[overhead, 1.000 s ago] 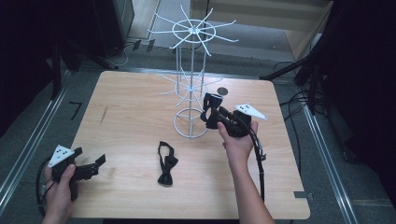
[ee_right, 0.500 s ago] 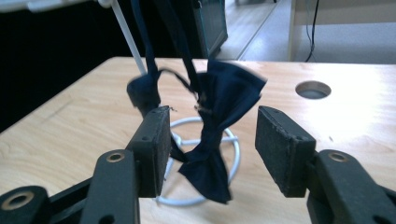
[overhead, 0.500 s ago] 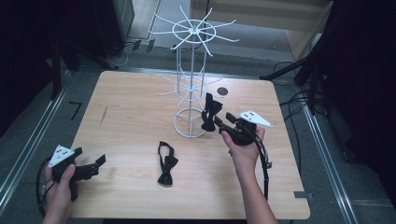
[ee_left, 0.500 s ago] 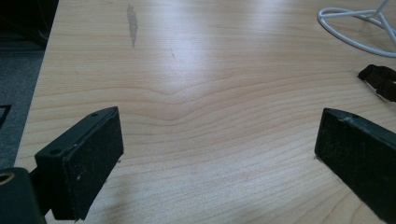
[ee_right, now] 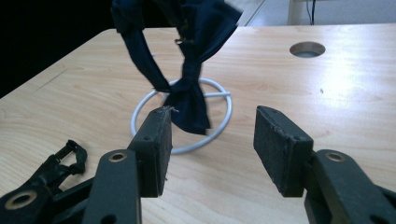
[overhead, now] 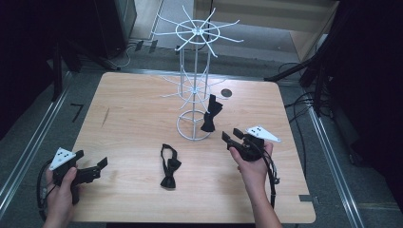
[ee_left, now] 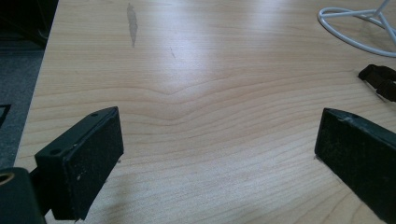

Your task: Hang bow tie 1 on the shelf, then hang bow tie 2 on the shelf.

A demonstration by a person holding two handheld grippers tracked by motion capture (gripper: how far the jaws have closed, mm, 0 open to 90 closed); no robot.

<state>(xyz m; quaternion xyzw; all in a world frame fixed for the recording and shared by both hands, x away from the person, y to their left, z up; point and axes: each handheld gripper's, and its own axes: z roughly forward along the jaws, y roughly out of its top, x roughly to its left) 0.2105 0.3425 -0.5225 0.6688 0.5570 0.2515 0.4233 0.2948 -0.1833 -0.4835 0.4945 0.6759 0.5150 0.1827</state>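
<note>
- The white wire rack [overhead: 195, 85] stands upright toward the far middle of the wooden counter [overhead: 128, 114], its round base ring resting on the wood.
- A dark bow tie [overhead: 210, 114] hangs from one of the rack's lower arms on the right side of the rack, its lower end dangling just above the base ring; in the right gripper view the same hanging bow tie [ee_right: 189, 93] drapes down in front of the ring.
- The right tool [overhead: 231, 137] sits just to the right of the rack's base, on the near side of the hanging tie, held in the person's right hand [overhead: 252, 164].
- Its jaws have just been opening and now stand apart with nothing between them; the right gripper view shows the right tool [ee_right: 210, 140] released, the tie's tip just beyond the left jaw and not pinched.
- A second bow tie [overhead: 168, 166] lies flat on the counter, nearer than the rack's base and slightly to its left, apart from both tools.
- The left tool [overhead: 97, 166] is held well to the left of the rack, near the counter's near left corner, in the left hand [overhead: 59, 190].
- In the left gripper view the left tool [ee_left: 219, 140] has its jaws spread wide over bare wood, gripping nothing.
</note>
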